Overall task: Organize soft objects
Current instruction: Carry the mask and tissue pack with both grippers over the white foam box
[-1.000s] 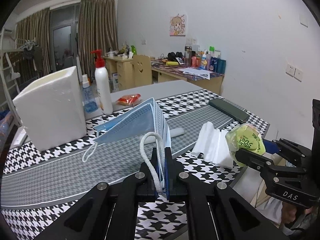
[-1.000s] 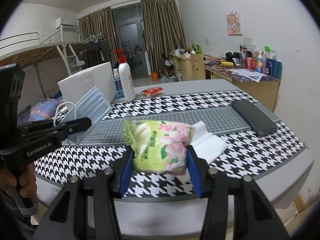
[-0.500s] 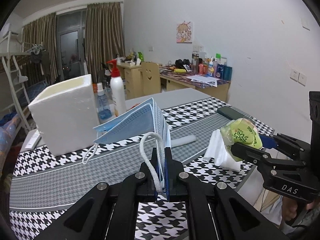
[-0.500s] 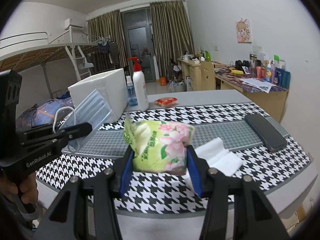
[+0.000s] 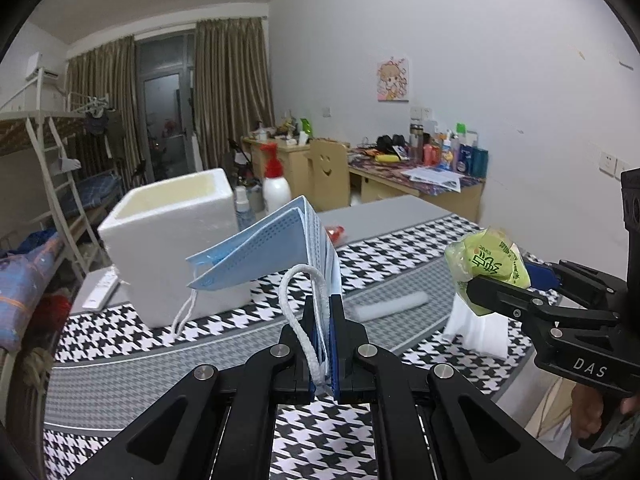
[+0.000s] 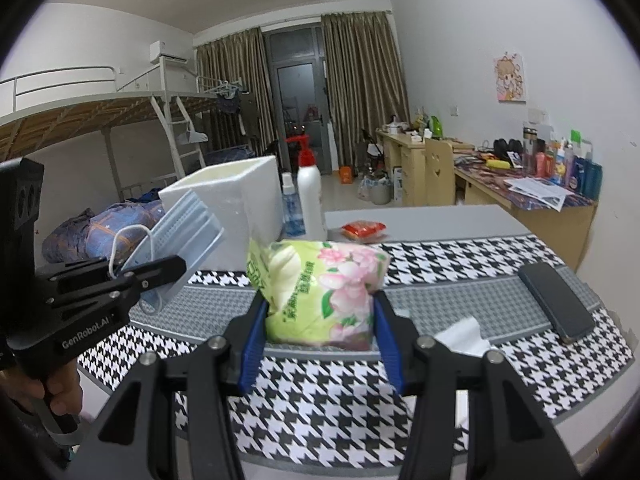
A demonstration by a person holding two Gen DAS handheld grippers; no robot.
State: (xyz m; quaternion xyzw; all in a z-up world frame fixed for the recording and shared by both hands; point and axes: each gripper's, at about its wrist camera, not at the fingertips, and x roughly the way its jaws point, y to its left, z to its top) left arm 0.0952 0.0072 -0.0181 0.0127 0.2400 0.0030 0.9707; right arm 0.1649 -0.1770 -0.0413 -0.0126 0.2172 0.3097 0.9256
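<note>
My left gripper (image 5: 322, 304) is shut on a stack of blue face masks (image 5: 272, 252), whose white ear loops hang down beside the fingers. The same masks (image 6: 180, 236) show at the left of the right wrist view, held above the table. My right gripper (image 6: 320, 308) is shut on a green flowered tissue pack (image 6: 324, 288), lifted over the houndstooth table mat (image 6: 340, 400). That pack (image 5: 486, 264) appears at the right of the left wrist view. A white foam box (image 5: 172, 240) stands open-topped at the back left of the table.
Folded white tissues (image 5: 480, 324) and a white roll (image 5: 390, 304) lie on the mat. A black phone (image 6: 556, 300) lies at the right. A pump bottle (image 6: 310, 196), a small spray bottle (image 6: 292, 208) and a red packet (image 6: 364, 230) stand behind the box. Desks line the far wall.
Both grippers have risen and tilted up with their loads, so the table sits lower in both views. The grips are unchanged.
</note>
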